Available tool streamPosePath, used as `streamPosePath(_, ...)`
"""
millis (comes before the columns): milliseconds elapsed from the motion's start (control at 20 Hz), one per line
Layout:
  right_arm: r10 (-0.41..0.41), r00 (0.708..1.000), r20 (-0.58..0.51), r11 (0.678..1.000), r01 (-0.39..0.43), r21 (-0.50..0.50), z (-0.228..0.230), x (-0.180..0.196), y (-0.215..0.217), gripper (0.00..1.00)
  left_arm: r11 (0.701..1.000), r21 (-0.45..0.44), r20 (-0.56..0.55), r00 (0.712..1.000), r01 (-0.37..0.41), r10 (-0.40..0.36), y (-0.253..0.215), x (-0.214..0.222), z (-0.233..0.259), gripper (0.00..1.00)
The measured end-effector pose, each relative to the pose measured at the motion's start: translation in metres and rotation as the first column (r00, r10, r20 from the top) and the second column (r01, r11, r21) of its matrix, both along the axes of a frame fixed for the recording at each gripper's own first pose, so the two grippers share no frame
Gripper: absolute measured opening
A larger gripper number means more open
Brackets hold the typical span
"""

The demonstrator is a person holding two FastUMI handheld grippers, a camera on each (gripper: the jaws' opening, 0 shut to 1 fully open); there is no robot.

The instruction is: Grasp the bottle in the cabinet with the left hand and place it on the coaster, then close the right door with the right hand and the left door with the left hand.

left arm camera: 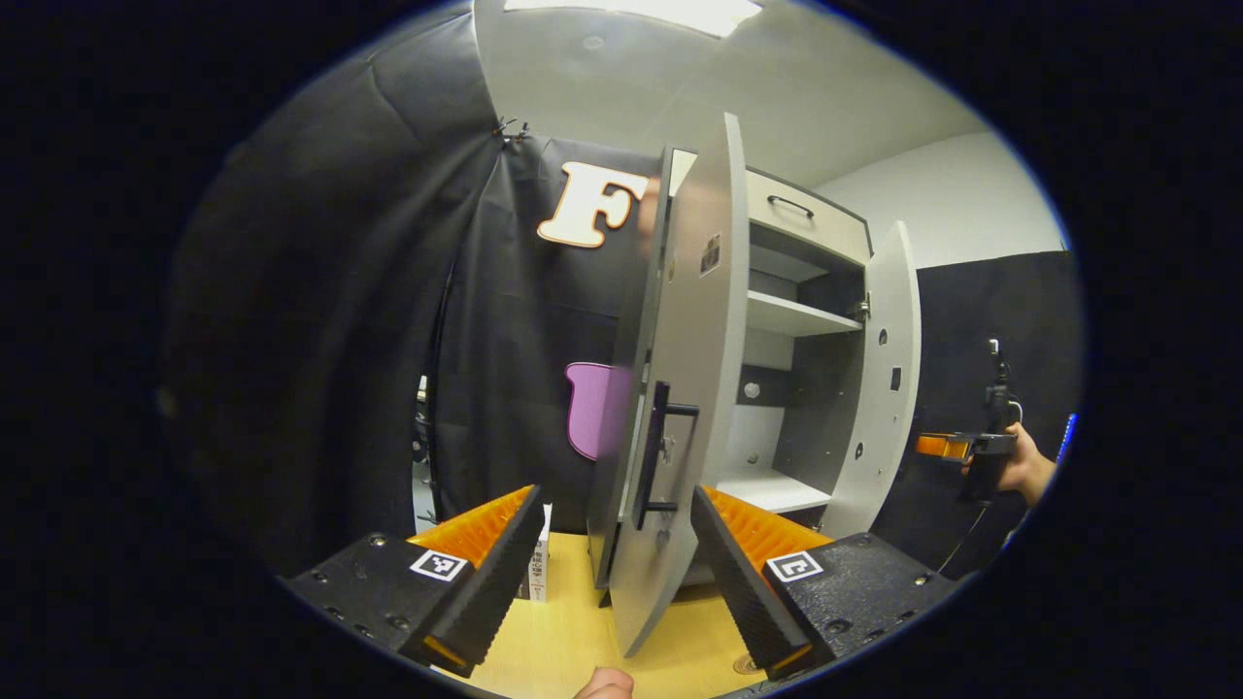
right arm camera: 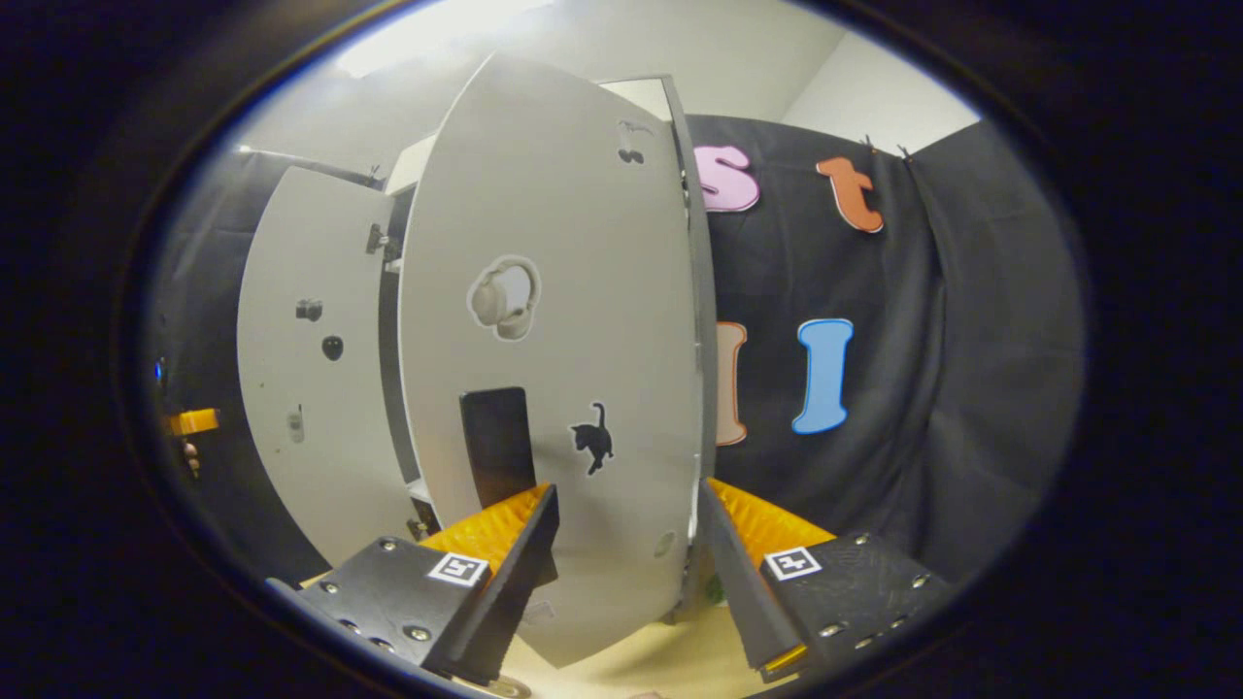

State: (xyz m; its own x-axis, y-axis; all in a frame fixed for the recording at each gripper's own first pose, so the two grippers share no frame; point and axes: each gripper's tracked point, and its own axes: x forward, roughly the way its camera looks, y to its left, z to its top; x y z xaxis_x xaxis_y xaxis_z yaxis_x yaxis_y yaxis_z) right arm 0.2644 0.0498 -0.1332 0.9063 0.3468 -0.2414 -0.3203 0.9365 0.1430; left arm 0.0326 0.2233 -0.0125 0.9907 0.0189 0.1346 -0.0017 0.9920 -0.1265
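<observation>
In the left gripper view, the left gripper (left arm camera: 617, 573) has its fingers spread wide with nothing between the pads. The lower edge of the cabinet's left door (left arm camera: 680, 388) stands in the gap between the two fingers, touching neither as far as the view shows. This door is swung out toward the camera, seen almost edge-on, with a dark bar handle (left arm camera: 658, 456) on its face just above the fingers. Beyond and to the right of the door the cabinet (left arm camera: 806, 320) stands open: a drawer front with a dark pull at the top, then a white shelf (left arm camera: 796, 316) with nothing on it, and a bottom shelf (left arm camera: 772, 490) whose visible part is also bare. I cannot make out the bottle in the cabinet. The right door (left arm camera: 884, 379) stands open farther right. Past it, far to the right, a hand (left arm camera: 1024, 466) holds the right gripper (left arm camera: 947, 447). A light wooden tabletop (left arm camera: 573, 631) lies under the fingers, and a small white box (left arm camera: 539, 568) stands just beside the left finger.

In the right gripper view, the right gripper (right arm camera: 626, 573) is likewise spread apart and grips nothing. The right door (right arm camera: 563, 320) rises straight ahead, its lower edge between the fingers, carrying a headphone sticker (right arm camera: 503, 298), a cat sticker (right arm camera: 592, 439) and a dark rectangle (right arm camera: 497, 442). To the left, behind it, stands the left door (right arm camera: 301, 388).
</observation>
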Motion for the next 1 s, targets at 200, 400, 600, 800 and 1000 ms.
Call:
streamPosePath(200,0.097,0.995,0.013,0.987,-0.098,0.129,0.017,0.000,0.053,0.89,1.000,-0.022,-0.005,1.000,-0.013,0.012,0.016,0.025,-0.001,0.96)
streamPosePath(400,0.080,0.996,0.045,0.992,-0.084,0.093,0.022,0.001,0.059,0.88,1.000,-0.010,-0.020,0.999,-0.028,0.027,0.029,0.058,-0.005,0.96)
streamPosePath(600,0.039,0.996,0.079,0.996,-0.045,0.076,0.034,-0.026,0.044,0.95,1.000,0.026,-0.111,0.994,-0.013,0.016,0.025,0.087,-0.021,0.96)
streamPosePath(800,-0.008,0.995,0.098,0.998,0.001,0.070,0.047,-0.069,0.024,0.96,0.993,0.096,-0.091,0.993,-0.070,0.078,0.024,0.092,-0.008,0.95)
streamPosePath(1000,0.000,0.995,0.100,0.999,-0.004,0.038,0.052,-0.128,0.015,0.95,0.989,0.132,-0.079,0.994,-0.068,0.079,-0.002,0.095,-0.008,0.95)
